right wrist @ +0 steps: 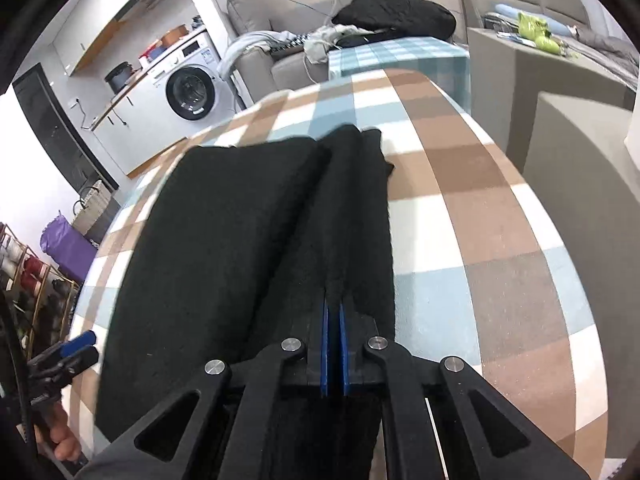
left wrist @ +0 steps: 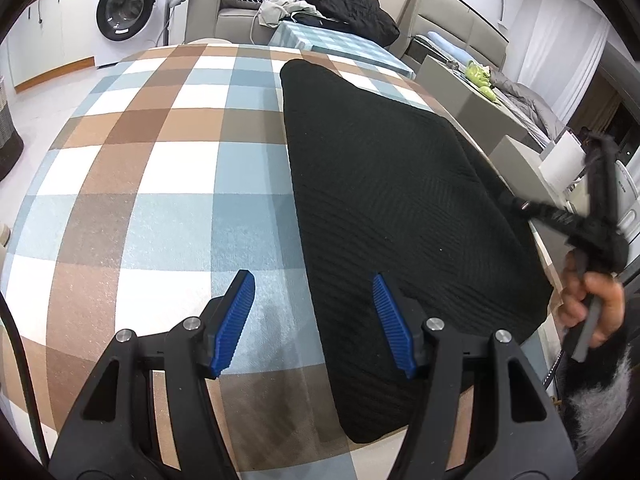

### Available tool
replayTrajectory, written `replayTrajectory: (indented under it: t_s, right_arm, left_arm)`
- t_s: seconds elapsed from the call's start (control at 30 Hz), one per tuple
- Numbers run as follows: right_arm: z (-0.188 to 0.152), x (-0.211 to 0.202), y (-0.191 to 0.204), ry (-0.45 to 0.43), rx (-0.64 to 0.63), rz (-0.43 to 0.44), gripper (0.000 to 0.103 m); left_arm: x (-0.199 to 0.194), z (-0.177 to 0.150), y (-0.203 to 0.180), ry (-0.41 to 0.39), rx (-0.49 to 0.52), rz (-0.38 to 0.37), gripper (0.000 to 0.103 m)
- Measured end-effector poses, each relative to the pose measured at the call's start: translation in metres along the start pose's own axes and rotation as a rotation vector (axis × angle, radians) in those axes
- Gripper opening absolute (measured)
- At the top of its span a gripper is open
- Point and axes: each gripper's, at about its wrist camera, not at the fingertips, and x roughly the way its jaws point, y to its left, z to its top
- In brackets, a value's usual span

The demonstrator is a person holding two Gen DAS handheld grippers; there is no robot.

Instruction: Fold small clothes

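Observation:
A black knit garment [left wrist: 384, 200] lies on the checked tablecloth [left wrist: 160, 184], right of centre in the left wrist view. My left gripper [left wrist: 314, 284] is open and empty, low over the garment's near left edge. My right gripper [right wrist: 334, 308] is shut on a raised fold of the same black garment [right wrist: 224, 240], which drapes forward from its blue pads [right wrist: 325, 344]. In the left wrist view the right gripper [left wrist: 596, 224] shows blurred at the far right edge, held by a hand. The left gripper also shows at the right wrist view's left edge [right wrist: 76, 346].
The table [right wrist: 480, 208] has a brown, blue and white checked cloth. Behind it stand a grey sofa [left wrist: 236, 16] with piled clothes, a black jacket [left wrist: 348, 4], and a washing machine [left wrist: 126, 6]. A grey cabinet [right wrist: 580, 168] stands close on the right.

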Motion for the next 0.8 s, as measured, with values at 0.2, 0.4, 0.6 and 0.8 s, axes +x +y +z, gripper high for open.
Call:
replayTrajectory:
  t_s: [0.2, 0.4, 0.6, 0.8]
  right_arm:
    - [0.004, -0.025, 0.005, -0.057, -0.046, -0.026, 0.004]
    - [-0.003, -0.018, -0.013, 0.014, 0.038, -0.041, 0.012]
    - [-0.013, -0.043, 0.010, 0.010, -0.013, 0.119, 0.027]
    - [-0.019, 0.006, 0.014, 0.098, 0.064, 0.238, 0.012]
  left_arm:
    - [0.004, 0.001, -0.002, 0.003, 0.002, -0.010, 0.059]
    - [0.007, -0.001, -0.004, 0.014, 0.009, -0.013, 0.059]
    - [0.009, 0.001, -0.004, 0.014, 0.000, -0.021, 0.059]
    - [0.004, 0.000, -0.010, 0.008, 0.015, -0.027, 0.059]
